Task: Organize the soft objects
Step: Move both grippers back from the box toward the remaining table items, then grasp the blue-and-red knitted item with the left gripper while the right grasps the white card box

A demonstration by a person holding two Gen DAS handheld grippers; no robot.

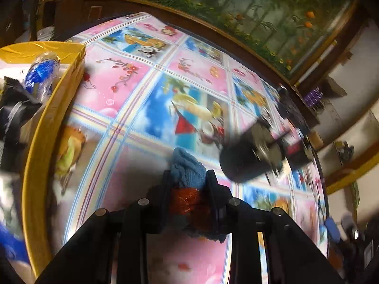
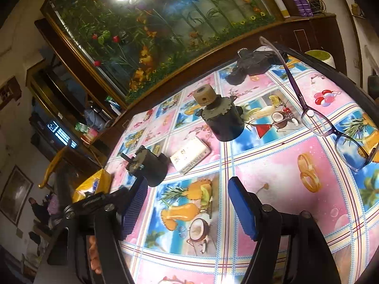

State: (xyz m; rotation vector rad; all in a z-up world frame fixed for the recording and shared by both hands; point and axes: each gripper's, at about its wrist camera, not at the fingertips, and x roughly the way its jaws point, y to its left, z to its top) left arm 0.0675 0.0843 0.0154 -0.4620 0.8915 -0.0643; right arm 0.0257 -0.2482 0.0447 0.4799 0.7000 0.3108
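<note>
Pinching blue cloth (image 1: 189,170) w/ your left gripper (image 1: 188,184), right gripper (image 2: 187,203) gaping wide; cloth's sagging, risking snagging yellow box (image 1: 47,118) rim.

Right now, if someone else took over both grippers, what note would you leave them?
Left gripper: shut on a blue cloth, with something red-orange bunched in the same grip, over the tablecloth.
Right gripper: open, empty, above the table.
Yellow box: at the table's left edge, already holding a few items, too blurred to name.
Hard items on the table: two dark cylinders, glasses, a white pack. Not soft; leave them.
Done: cloth gripped.
Left: probably carry it to the box and release. No other soft item shows on the table.
</note>
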